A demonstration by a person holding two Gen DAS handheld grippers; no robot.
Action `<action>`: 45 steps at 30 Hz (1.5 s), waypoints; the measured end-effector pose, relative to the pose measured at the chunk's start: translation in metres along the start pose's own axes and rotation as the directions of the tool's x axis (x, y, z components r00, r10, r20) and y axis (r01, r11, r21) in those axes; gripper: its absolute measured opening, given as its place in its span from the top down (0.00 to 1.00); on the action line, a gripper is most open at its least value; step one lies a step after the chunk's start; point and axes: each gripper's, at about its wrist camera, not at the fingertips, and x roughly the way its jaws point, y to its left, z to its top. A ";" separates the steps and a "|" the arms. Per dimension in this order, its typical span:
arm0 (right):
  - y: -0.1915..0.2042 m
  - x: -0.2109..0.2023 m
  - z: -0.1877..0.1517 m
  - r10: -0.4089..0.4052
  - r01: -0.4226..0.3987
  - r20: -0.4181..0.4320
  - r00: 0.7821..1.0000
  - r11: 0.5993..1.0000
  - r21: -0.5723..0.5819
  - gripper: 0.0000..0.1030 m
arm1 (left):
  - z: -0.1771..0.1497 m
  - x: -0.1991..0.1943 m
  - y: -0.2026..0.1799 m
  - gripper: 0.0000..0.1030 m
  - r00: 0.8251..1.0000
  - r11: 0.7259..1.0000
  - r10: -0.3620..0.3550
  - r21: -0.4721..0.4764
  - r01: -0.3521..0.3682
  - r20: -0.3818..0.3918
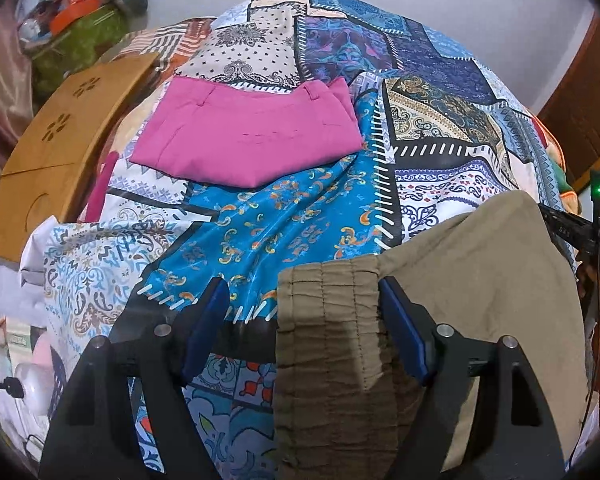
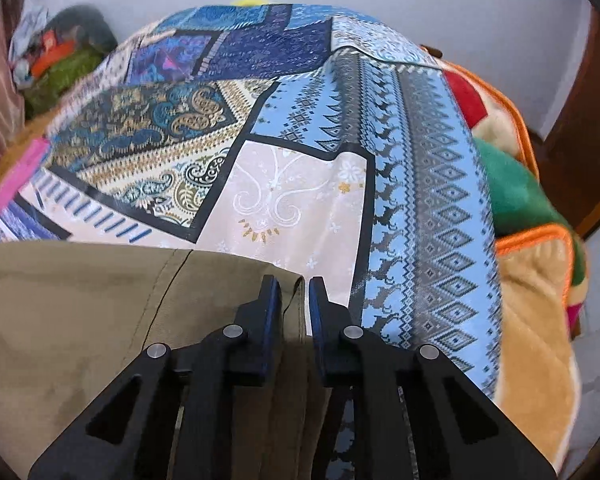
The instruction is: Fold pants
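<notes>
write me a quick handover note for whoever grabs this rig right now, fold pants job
Left tool: open, astride the elastic waistband of the khaki pants, not gripping.
Right tool: nearly closed around a folded edge of the khaki pants; whether it pinches is unclear.
Things: khaki pants lie at the near edge of the patchwork bedspread; pink pants lie folded further back.
Done: pink pair folded.
Left: close the left tool on the waistband, then fold the khaki pair.

Two pants: khaki (image 1: 480,280), pink (image 1: 252,136); two grippers (image 1: 304,320)
</notes>
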 end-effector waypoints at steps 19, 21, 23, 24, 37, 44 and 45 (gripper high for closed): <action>0.089 -0.119 -0.028 0.286 -0.283 0.053 0.957 0.957 -0.058 0.23 | -0.003 -0.050 -0.085 0.17 0.990 0.961 -0.140 0.242 0.136 0.003; 0.097 -0.109 -0.029 0.293 -0.291 0.014 0.956 0.954 -0.063 0.23 | -0.013 -0.038 -0.095 0.17 0.992 0.956 -0.124 0.262 0.129 -0.036; 0.106 -0.098 -0.040 0.274 -0.276 -0.034 0.961 0.958 -0.080 0.23 | -0.022 -0.032 -0.099 0.17 0.991 0.953 -0.119 0.273 0.129 -0.054; 0.109 -0.092 -0.045 0.255 -0.260 -0.063 0.965 0.961 -0.098 0.23 | -0.028 -0.027 -0.100 0.17 0.992 0.953 -0.113 0.276 0.126 -0.063; 0.090 -0.119 -0.094 0.200 -0.205 -0.066 0.978 0.976 -0.077 0.18 | -0.062 -0.048 -0.085 0.10 0.999 0.957 -0.032 0.288 0.026 0.017; 0.086 -0.145 -0.121 0.155 -0.157 -0.040 0.987 0.986 -0.056 0.18 | -0.096 -0.069 -0.053 0.07 0.999 0.981 -0.027 0.195 0.020 0.034; 0.085 -0.148 -0.125 0.147 -0.149 -0.032 0.989 0.987 -0.057 0.18 | -0.100 -0.071 -0.048 0.07 0.999 0.983 -0.029 0.184 0.024 0.026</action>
